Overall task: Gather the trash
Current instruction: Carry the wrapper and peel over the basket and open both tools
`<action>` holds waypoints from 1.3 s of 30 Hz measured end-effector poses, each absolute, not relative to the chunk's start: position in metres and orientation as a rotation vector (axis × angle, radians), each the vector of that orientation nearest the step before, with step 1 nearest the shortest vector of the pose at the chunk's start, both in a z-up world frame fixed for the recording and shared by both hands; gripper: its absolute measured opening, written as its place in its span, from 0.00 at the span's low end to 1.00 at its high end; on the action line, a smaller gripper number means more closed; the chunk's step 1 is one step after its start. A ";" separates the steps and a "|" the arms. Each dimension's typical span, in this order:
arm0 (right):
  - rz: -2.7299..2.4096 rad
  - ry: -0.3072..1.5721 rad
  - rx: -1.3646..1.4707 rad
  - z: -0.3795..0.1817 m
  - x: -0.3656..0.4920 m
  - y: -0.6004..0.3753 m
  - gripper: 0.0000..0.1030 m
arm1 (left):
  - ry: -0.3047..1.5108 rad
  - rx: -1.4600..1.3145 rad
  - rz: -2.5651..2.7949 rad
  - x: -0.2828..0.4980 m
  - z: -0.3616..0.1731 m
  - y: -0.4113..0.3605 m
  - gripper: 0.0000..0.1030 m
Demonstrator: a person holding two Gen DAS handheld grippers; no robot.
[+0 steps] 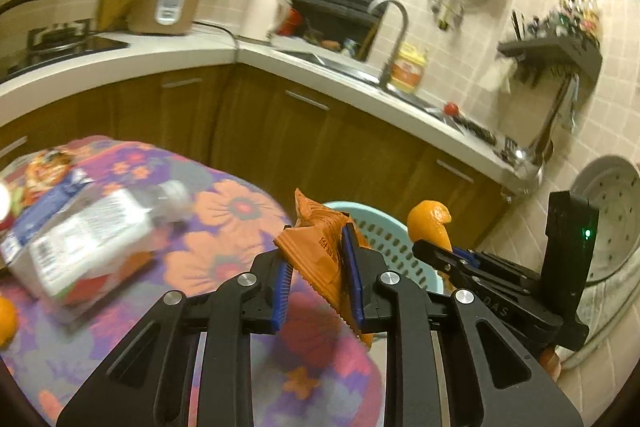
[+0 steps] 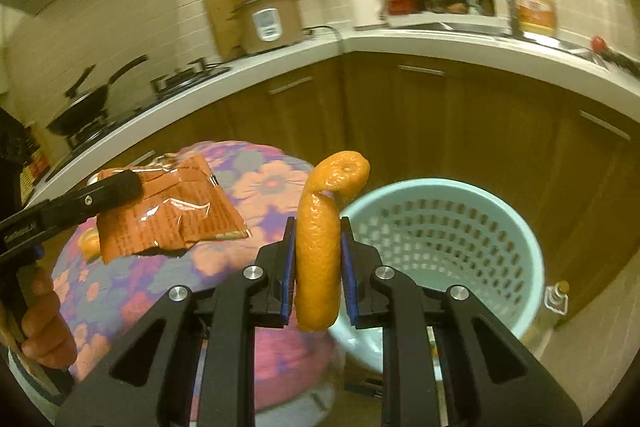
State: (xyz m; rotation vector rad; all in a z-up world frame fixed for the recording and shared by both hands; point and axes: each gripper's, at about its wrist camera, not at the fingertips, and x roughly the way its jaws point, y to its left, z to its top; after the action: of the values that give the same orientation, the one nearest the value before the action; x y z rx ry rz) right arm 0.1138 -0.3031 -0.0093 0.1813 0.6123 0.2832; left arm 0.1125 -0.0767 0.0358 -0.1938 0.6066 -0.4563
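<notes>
The left gripper has its two fingers clamped on one orange wrapper, held above the desk edge. The right gripper pinches one orange peel beside one blue basket.

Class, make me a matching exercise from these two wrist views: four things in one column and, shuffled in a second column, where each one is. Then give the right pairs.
Things
1. orange snack wrapper
2. orange peel
3. blue basket
4. rice cooker

Places
A. on the white counter, in front of a cutting board
B. on the floor beside the flowered table
C. clamped in the left gripper
D. clamped in the right gripper

Pairs: 1-C, 2-D, 3-B, 4-A
</notes>
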 end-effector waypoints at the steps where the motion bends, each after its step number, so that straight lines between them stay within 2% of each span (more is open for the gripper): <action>1: 0.269 0.618 0.191 -0.012 0.116 -0.311 0.17 | 0.616 -0.182 -0.464 0.117 0.033 -0.085 0.21; 10: 0.156 0.696 0.261 -0.044 0.137 -0.356 0.17 | 0.682 -0.068 -0.499 0.155 0.009 -0.158 0.21; 19: 0.119 0.812 0.277 -0.072 0.165 -0.371 0.19 | 0.744 -0.004 -0.457 0.183 -0.013 -0.190 0.21; 22: 0.132 0.855 0.273 -0.077 0.175 -0.369 0.23 | 0.766 0.008 -0.440 0.190 -0.018 -0.194 0.24; 25: 0.128 0.880 0.252 -0.079 0.179 -0.366 0.28 | 0.772 0.003 -0.434 0.193 -0.020 -0.194 0.31; 27: 0.129 0.882 0.254 -0.080 0.179 -0.367 0.34 | 0.770 0.000 -0.435 0.192 -0.020 -0.193 0.38; 29: 0.120 0.876 0.256 -0.080 0.178 -0.368 0.44 | 0.762 -0.001 -0.432 0.192 -0.019 -0.192 0.44; 31: 0.117 0.872 0.262 -0.079 0.176 -0.371 0.44 | 0.754 -0.014 -0.436 0.190 -0.017 -0.190 0.48; 39: 0.121 0.821 0.266 -0.063 0.165 -0.371 0.44 | 0.721 -0.051 -0.440 0.179 -0.005 -0.180 0.49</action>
State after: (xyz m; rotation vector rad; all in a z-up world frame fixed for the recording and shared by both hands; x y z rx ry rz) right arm 0.1646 -0.3709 -0.0626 0.2659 0.8214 0.1206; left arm 0.1795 -0.1798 -0.0052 -0.0508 0.7207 -0.4397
